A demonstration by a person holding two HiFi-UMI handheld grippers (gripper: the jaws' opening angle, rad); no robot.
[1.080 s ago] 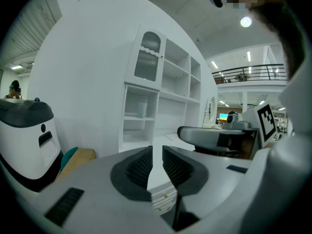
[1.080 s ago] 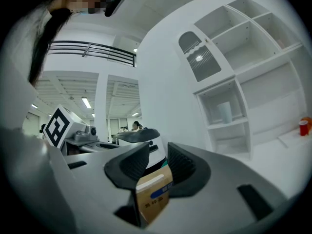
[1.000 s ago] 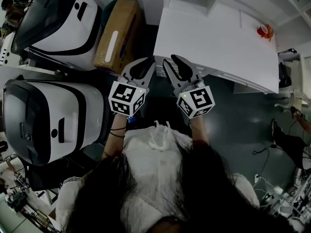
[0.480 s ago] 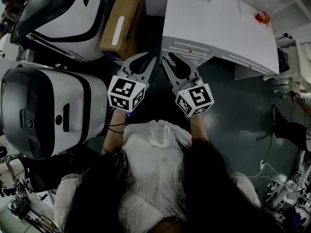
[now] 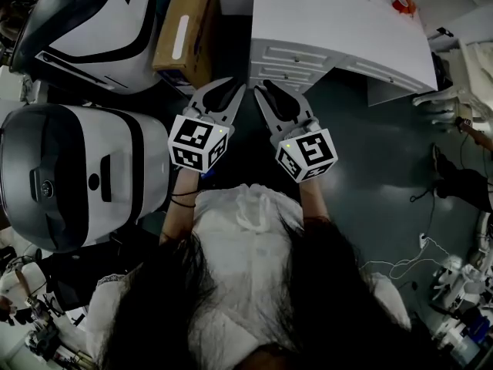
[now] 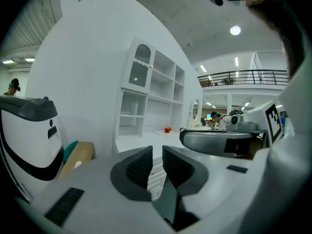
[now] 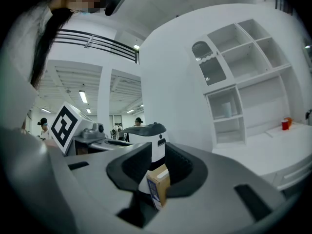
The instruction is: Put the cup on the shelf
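A small red cup (image 5: 402,5) stands at the far right of a white table (image 5: 347,29). It also shows in the left gripper view (image 6: 167,129) and the right gripper view (image 7: 285,124). The white shelf (image 6: 151,96) with open compartments rises at the table's back (image 7: 243,82). Both grippers are held side by side in front of the person, short of the table's drawer side and far from the cup. My left gripper (image 5: 237,87) is shut, with only a thin slit between its pads (image 6: 141,167). My right gripper (image 5: 263,89) has just been closing and is shut on nothing (image 7: 157,152).
Two big white-and-black machines (image 5: 77,172) (image 5: 85,29) stand at the left. A cardboard box (image 5: 185,33) leans between the upper one and the table. Cables (image 5: 400,264) and another person's leg (image 5: 462,187) lie on the dark floor to the right.
In the head view the table and cup have slid toward the top edge. Both grippers have moved along with the person, still side by side. The right jaws look closer together.
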